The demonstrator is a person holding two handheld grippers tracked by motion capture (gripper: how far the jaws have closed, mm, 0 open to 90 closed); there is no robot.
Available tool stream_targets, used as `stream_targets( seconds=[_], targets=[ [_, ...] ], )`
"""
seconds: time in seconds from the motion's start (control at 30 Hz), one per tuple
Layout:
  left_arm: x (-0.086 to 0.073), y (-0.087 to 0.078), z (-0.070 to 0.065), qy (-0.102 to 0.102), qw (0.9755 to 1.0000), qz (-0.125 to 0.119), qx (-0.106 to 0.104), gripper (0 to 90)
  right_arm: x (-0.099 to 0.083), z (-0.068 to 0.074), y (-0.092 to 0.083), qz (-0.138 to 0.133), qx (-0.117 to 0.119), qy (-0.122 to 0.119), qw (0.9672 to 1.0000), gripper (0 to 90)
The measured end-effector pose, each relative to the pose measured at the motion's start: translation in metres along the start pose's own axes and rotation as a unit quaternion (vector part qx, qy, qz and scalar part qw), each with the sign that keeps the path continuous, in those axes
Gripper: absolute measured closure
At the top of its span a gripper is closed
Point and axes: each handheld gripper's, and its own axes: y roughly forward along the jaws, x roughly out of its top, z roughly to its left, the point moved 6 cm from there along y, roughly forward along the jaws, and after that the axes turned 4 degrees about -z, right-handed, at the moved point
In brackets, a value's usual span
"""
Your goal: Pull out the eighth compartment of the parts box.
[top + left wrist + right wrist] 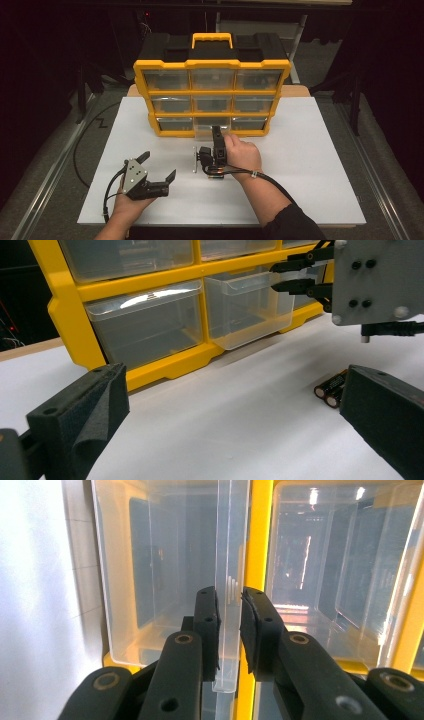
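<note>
Gripping the clear drawer's [165,570] front lip, right tongs [229,625] clamp.

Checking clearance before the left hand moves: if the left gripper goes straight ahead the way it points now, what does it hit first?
Probably the yellow organizer: the open left gripper points at its bottom row, around the left clear drawer. The white tabletop between looks free. The batteries lie off to the side. Depth is hard to judge.

The organizer [211,97] has a glossy yellow plastic frame and clear, smooth plastic drawers, the pulled-out drawer [248,305] glinting, on a matt white table [310,165], while the left gripper [225,425] wears matt, rough black pads, perhaps foam, near glossy batteries [331,388]
</note>
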Motion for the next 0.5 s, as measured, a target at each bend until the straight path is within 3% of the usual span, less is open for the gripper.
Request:
stream_targets(
  seconds=[0.5],
  targets=[
    [-0.001,0.001,-0.001,0.002,1.0,0.003,-0.001,0.4,0.002,0.003,-0.017,-0.003,0.003,-0.002,1.0,79.9]
  ],
)
